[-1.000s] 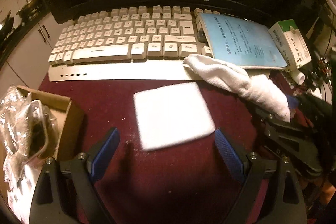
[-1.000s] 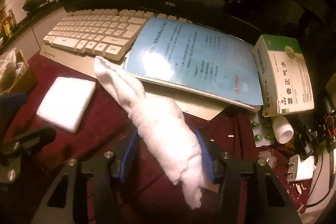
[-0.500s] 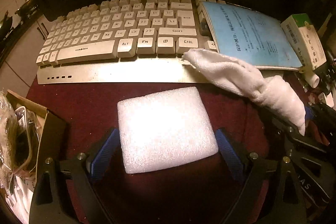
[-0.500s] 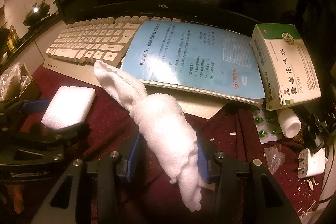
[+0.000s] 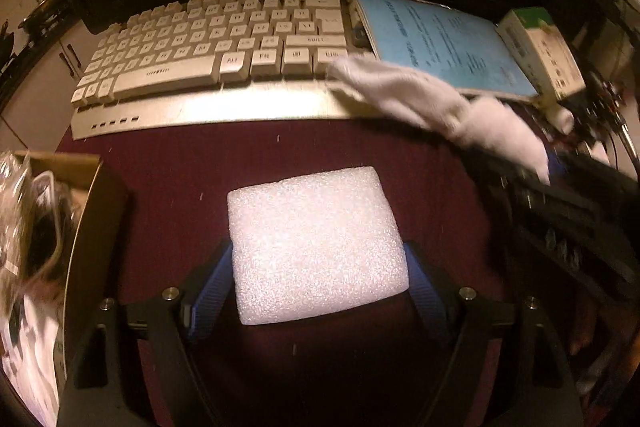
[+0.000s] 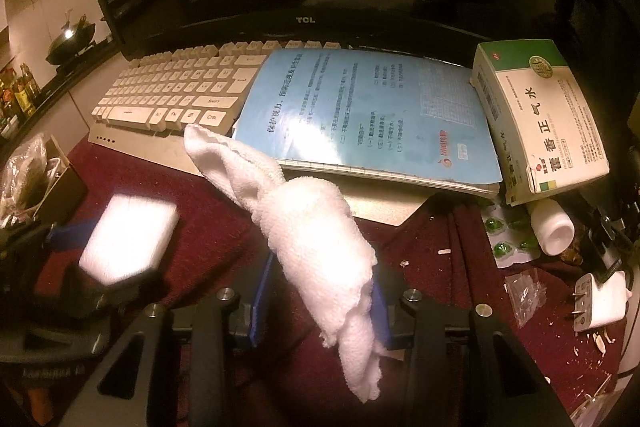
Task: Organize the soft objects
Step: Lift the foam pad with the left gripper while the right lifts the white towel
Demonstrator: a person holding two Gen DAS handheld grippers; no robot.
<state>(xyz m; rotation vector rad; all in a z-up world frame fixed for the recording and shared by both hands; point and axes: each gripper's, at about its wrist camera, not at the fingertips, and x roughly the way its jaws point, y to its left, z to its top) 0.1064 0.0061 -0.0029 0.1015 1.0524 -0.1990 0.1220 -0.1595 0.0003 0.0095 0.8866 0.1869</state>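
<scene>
Dark red cloth covers the desk in front of the keyboard. On the near side of the keyboard, the left gripper has its blue pads touching both sides of the white foam block, which lies flat on the cloth. To the right of the block, the right gripper is closed on the white towel; the towel's far tip reaches to the keyboard's front edge. A blue booklet lies over the keyboard's right end, and a medicine box is just beside it.
</scene>
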